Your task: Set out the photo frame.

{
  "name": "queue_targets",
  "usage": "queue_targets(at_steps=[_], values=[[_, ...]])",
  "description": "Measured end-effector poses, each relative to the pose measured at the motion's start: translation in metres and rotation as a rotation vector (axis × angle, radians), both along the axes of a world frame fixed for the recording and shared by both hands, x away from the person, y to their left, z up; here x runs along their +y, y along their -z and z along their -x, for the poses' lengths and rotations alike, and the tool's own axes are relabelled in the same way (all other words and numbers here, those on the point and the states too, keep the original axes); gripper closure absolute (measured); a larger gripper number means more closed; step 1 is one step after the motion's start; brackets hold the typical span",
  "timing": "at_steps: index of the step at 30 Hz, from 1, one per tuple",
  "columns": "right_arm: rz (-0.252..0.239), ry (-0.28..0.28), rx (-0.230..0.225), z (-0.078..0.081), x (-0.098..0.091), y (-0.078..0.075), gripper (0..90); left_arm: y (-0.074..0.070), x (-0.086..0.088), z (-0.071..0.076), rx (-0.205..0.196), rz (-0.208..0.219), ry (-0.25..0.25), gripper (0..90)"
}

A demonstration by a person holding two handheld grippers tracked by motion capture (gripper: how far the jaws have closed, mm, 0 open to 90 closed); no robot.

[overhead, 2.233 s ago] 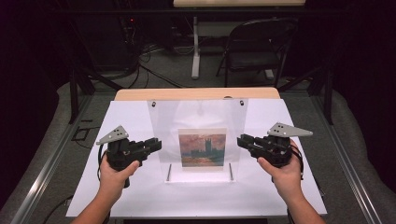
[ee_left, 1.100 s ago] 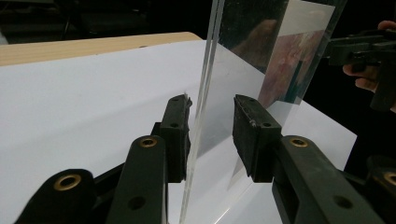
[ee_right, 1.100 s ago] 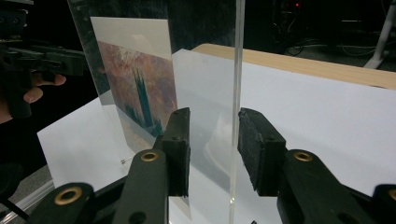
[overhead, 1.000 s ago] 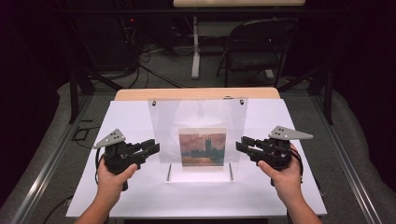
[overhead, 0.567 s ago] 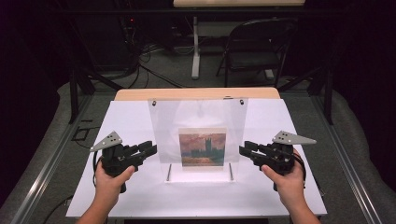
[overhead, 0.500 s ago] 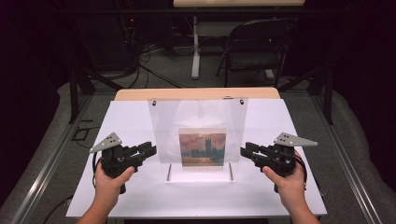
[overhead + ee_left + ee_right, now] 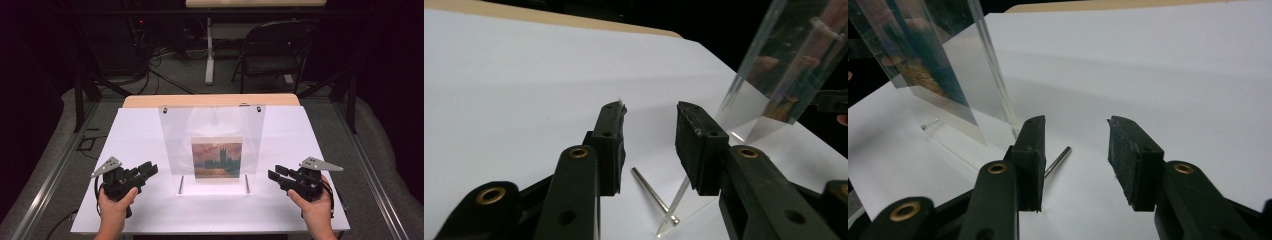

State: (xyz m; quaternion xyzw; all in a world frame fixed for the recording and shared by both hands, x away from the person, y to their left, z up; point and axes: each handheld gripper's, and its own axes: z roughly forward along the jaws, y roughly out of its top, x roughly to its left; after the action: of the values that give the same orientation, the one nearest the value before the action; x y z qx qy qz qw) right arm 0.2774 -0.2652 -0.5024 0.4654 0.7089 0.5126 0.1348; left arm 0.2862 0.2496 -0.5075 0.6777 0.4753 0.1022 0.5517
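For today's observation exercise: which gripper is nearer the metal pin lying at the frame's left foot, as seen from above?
Left. The left gripper sits just left of that pin, jaws open. The right gripper is across the clear acrylic frame, beside the other pin.

Black two-jaw grippers, left gripper (image 7: 148,170) and right gripper (image 7: 274,172), are seen, brass-ringed at the pivots, grey three-cornered plates mounted on top.

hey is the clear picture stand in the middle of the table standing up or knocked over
Standing up. The clear stand rises from the white table, leaning back slightly, its picture facing the person; both grippers sit beside it, apart.
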Motion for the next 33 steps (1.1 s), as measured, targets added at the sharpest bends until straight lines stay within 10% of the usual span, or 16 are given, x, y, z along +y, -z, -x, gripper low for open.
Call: queue_targets(at_steps=[13, 21, 33], values=[[-0.012, 0.066, 0.085, -0.008, -0.011, 0.03, 54.4, 0.024, 0.002, -0.005, -0.013, -0.157, -0.078, 52.8], [0.149, 0.094, 0.04, -0.012, -0.004, 0.042, 45.6, 0.035, 0.0, -0.009, 0.031, -0.181, -0.093, 47.9], [0.178, 0.059, 0.033, -0.012, 0.003, 0.045, 43.5, 0.04, -0.003, -0.015, 0.078, -0.189, -0.094, 45.2]])
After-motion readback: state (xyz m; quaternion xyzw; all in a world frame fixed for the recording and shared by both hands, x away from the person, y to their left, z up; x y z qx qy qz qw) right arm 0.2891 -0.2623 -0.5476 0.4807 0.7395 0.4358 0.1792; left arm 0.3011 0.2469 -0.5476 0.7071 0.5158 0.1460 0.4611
